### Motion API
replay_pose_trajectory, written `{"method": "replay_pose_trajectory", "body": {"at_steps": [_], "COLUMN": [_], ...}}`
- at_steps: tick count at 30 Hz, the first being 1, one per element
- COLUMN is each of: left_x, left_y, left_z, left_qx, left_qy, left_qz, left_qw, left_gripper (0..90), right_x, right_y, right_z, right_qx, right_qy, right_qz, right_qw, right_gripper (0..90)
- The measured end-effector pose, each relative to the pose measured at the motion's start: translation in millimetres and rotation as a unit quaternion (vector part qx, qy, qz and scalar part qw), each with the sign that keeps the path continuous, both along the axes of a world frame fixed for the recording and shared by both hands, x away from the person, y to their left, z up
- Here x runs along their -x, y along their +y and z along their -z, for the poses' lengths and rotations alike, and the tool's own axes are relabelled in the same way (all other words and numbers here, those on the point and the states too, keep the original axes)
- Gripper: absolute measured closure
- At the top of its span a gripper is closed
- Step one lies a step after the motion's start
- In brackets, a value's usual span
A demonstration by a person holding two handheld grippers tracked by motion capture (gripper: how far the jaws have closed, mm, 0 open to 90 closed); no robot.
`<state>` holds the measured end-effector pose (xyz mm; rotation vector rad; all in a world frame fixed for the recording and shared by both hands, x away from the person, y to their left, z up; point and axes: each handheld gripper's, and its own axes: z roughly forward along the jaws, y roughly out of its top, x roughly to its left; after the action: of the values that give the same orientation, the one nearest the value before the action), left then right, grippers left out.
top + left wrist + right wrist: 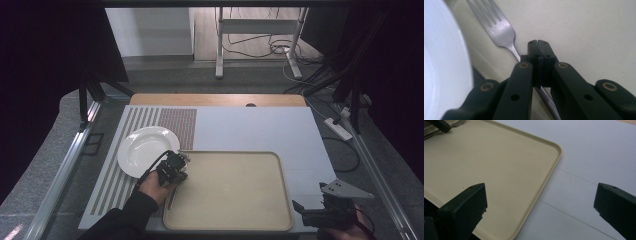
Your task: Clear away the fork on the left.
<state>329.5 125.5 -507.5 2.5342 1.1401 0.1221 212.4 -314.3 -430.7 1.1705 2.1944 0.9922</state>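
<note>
A metal fork (499, 27) lies along the left side of the beige tray (235, 200), tines pointing away from me. My left gripper (539, 43) is shut over the fork's neck. The handle (546, 100) runs back under the jaws and reappears behind the hand (171, 199). In the high view this gripper (179, 159) sits at the tray's near-left corner region, beside a white plate (145, 149). My right gripper (304, 209) is wide open with nothing between its jaws. It hovers at the tray's near-right corner (541, 195).
The white plate (441, 65) lies just left of the fork, close to the left jaw, on a striped placemat (170, 122). A pale grey mat (594, 157) covers the table right of the tray. The table's wooden far edge (215, 99) shows beyond it.
</note>
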Motion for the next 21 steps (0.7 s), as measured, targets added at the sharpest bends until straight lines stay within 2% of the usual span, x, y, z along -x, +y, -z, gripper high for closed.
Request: {"method": "replay_pose_trajectory", "body": {"at_steps": [6,11,13,16,21], "left_x": [-4.8,-4.4,-3.5,-0.1,5.9], "left_y": [8.8,9.3,8.7,8.5,10.6], "left_z": [1.7,1.6,-0.8,-7.9,-17.7], "left_qx": [0.016,0.021,0.025,0.044,0.061], "left_qy": [0.003,0.001,-0.004,-0.015,-0.036], "left_qz": [-0.013,-0.014,-0.015,-0.006,0.001], "left_qw": [0.9998,0.9997,0.9996,0.9989,0.9975], "left_gripper": [88.7,87.2,84.7,82.6,76.0], "right_x": [0.0,0.0,0.1,0.1,0.2], "right_y": [0.2,0.5,0.7,0.5,0.4], "right_z": [0.0,0.1,0.0,0.1,0.0], "right_qx": [0.0,0.002,0.002,0.002,0.002], "right_qy": [0.0,0.0,-0.001,-0.001,-0.001], "right_qz": [0.0,-0.001,-0.001,-0.001,-0.002], "right_qw": [1.0,1.0,1.0,1.0,1.0], "right_gripper": [0.0,0.0,0.0,0.0,0.0]}}
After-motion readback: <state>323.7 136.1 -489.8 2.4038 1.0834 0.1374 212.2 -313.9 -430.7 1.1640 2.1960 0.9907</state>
